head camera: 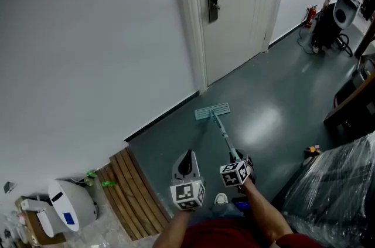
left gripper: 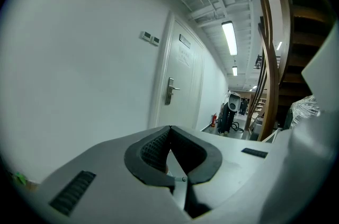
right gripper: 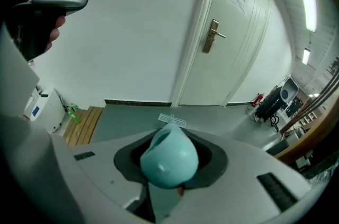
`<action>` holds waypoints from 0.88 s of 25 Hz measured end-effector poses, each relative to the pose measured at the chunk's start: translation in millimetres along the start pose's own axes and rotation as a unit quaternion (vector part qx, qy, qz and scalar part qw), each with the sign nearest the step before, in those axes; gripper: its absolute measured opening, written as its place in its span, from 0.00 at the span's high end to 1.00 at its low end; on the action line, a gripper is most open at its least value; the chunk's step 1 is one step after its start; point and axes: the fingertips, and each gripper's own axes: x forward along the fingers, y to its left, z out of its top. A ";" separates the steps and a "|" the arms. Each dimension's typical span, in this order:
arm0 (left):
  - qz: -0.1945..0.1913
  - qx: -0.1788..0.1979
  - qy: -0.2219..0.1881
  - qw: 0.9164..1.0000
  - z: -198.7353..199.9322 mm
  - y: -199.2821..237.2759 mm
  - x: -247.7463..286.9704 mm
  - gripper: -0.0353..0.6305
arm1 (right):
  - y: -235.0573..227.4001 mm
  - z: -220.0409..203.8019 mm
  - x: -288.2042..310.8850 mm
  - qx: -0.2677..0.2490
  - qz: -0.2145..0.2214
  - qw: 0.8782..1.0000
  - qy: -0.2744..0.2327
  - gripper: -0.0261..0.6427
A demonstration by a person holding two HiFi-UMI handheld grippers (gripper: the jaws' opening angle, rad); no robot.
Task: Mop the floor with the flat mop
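– Grey-green floor runs from the white wall out toward 2 o'clock in the head view. What sits at the left?

– Wooden slats at 7 o'clock, with a white appliance beside them at 8. The slats look raised off the floor, so I'd stop the mop short of that edge.

– And the left gripper?

– It's held up near 6 o'clock, just left of the handle and not touching it. Its own view shows the fingers clenched tip to tip with nothing between them, pointing along the wall toward the door.

– Where is the flat mop?

– Its head lies flat on the floor near the centre, close to the skirting at the foot of the door frame at 12 o'clock. The teal handle slants back toward 5 o'clock.

– And the right gripper?

– Its fingers are grasping the top of the handle. The rounded teal end cap fills the gap in its view.

– How should the stroke be done well?

– A single hold at the very top gives little leverage, I think. Slant the handle low so the head lies flat. Pull in straight, overlapping lanes from the skirting back toward the person. Add the left gripper lower on the shaft if the head twists. Mind the plastic-wrapped bundle at 4 o'clock.
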 end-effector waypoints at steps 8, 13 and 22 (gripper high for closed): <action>-0.008 -0.006 0.004 1.000 5.3 33.1 39.2 0.93 | 2.2 38.0 23.4 0.004 -0.006 1.000 0.000 0.79; -0.016 -0.012 0.014 1.000 11.4 47.7 58.6 0.93 | 8.5 55.4 32.0 0.010 -0.011 1.000 0.001 0.79; -0.032 -0.003 0.020 0.999 11.8 60.8 72.0 0.93 | 15.6 67.4 38.7 0.015 -0.016 1.000 0.003 0.79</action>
